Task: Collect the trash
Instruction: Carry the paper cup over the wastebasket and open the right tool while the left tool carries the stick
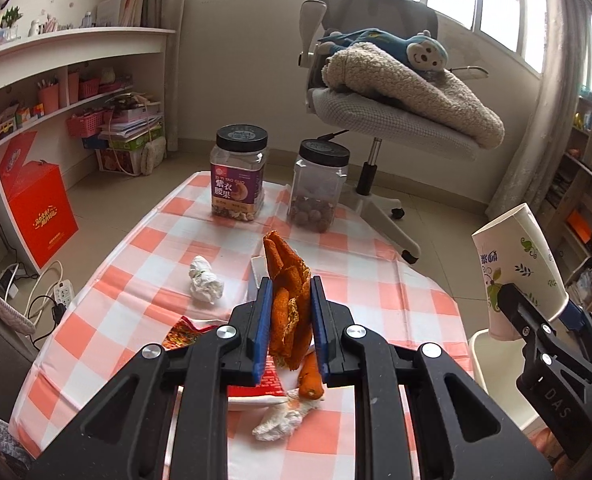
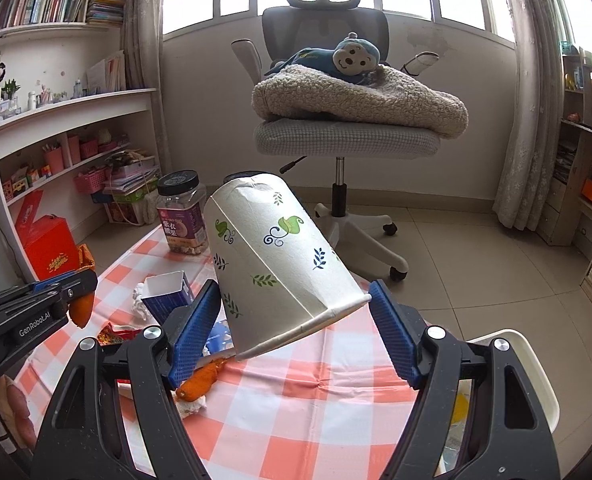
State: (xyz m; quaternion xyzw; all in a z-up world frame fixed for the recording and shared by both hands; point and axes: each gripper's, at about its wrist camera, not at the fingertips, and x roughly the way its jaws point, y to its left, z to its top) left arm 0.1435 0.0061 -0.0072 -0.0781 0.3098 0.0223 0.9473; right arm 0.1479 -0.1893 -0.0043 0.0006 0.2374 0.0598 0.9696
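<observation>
Left wrist view: left gripper (image 1: 289, 312) pinching orange peel (image 1: 286, 280) above checkered table (image 1: 376, 280); right gripper (image 2: 292, 320) clamping paper cup (image 2: 272, 256).

Bright window backlight, fisheye-warped edges.

I'm in a home study room. Bookshelves (image 2: 56, 4) line the wall, and an office chair (image 2: 336, 80) carries a fleece blanket (image 2: 360, 100) and plush monkey (image 2: 348, 56). My table (image 1: 336, 280) wears a checked cloth.
</observation>
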